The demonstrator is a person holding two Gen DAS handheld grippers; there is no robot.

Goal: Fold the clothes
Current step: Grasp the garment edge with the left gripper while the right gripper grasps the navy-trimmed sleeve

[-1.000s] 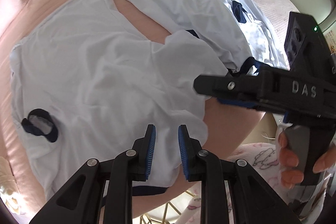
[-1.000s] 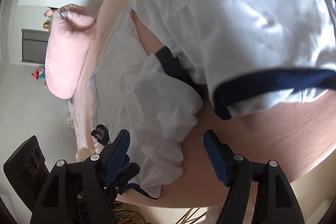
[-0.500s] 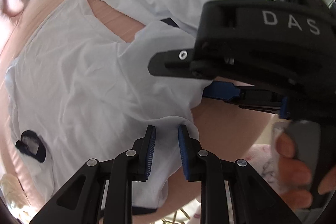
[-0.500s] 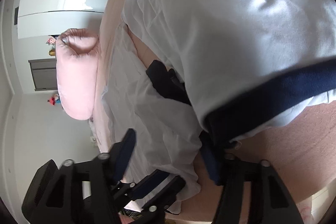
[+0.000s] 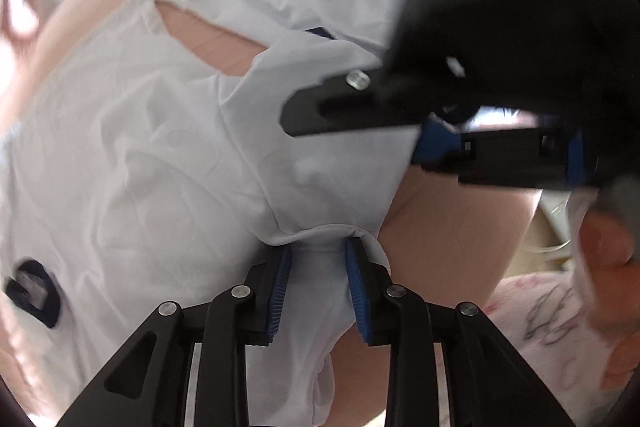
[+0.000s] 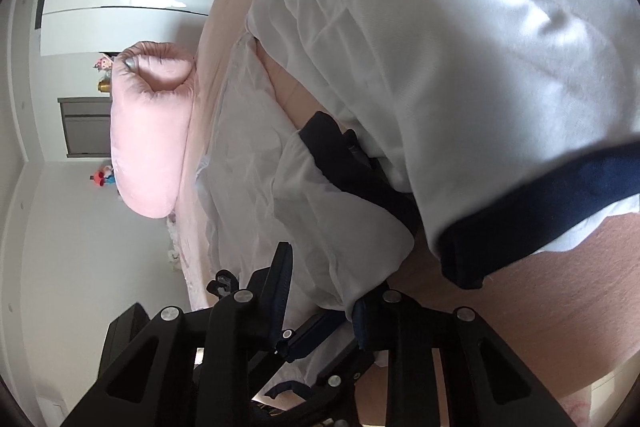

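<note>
Both grippers' jaws stood narrow around white shirt (image 5: 168, 155) fabric: left gripper (image 5: 318, 281) just opening, right gripper (image 6: 320, 291), at 3 o'clock, just closing.

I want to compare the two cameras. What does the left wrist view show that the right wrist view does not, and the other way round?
Only the left wrist view shows a dark patch on the white shirt and a hand on the right gripper. Only the right wrist view shows a pink pillow, a white wardrobe and a navy sleeve cuff. Both show the shirt on the pink bed, with its cloth between both grippers' pads.
</note>
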